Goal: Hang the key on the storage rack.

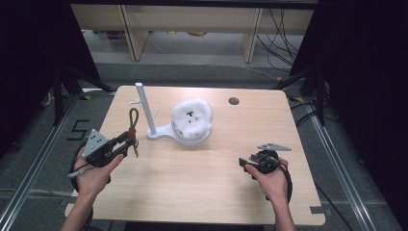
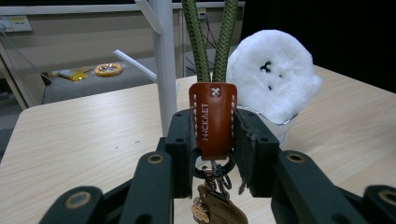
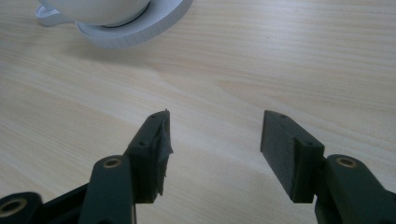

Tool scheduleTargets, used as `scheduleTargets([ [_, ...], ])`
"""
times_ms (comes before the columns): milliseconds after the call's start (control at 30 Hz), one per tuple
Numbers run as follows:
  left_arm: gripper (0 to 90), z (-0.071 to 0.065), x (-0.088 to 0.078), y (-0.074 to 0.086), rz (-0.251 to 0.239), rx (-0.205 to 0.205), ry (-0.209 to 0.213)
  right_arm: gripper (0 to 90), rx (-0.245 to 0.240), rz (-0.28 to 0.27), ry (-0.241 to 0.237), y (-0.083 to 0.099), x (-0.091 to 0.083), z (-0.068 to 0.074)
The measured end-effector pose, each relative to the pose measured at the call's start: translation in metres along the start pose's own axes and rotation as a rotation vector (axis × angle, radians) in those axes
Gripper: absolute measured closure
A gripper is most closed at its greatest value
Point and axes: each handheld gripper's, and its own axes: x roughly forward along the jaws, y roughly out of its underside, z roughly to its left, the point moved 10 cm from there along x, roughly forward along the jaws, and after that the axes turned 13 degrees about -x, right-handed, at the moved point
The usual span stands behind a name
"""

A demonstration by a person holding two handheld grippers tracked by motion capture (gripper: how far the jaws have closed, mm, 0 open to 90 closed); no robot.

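Left gripper (image 1: 126, 142) is sitting at the table's (image 1: 202, 192) left side, jaws clamped on the brown leather tab (image 2: 213, 119) of a keychain (image 1: 133, 131). Left gripper view: pads pressing both sides of the tab, the green cord loop (image 2: 210, 42) is standing upright above the jaws, and the metal ring (image 2: 215, 172) with a small brown charm (image 2: 217, 210) is hanging below them. The keychain is being held off the table, just left of the white stand (image 1: 146, 113), not touching it. The stand's post is rising with thin side pegs; its base is running right to a dish carrying a white fluffy toy (image 1: 192, 118) with a small black face. Right gripper (image 1: 244, 166) is sitting at the table's right side, well apart from the stand, jaws standing apart with nothing between them. Right gripper view: bare wood between the 2 pads, stand base (image 3: 135, 23) at the top edge.
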Motion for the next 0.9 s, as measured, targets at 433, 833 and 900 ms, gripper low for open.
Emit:
scheduleTargets([
  [433, 67.8, 0.012, 0.007, -0.009, 0.004, -0.005, -0.021, 43.7, 0.011, 0.002, -0.014, 0.0, 0.0, 0.002],
  [833, 67.8, 0.019, 0.018, -0.011, 0.018, -0.019, -0.034, 43.7, 0.0, -0.001, 0.002, 0.001, 0.001, 0.0],
  [900, 67.8, 0.02, 0.02, -0.011, 0.018, -0.02, -0.037, 43.7, -0.04, 0.005, 0.011, 0.001, 0.0, -0.004],
])
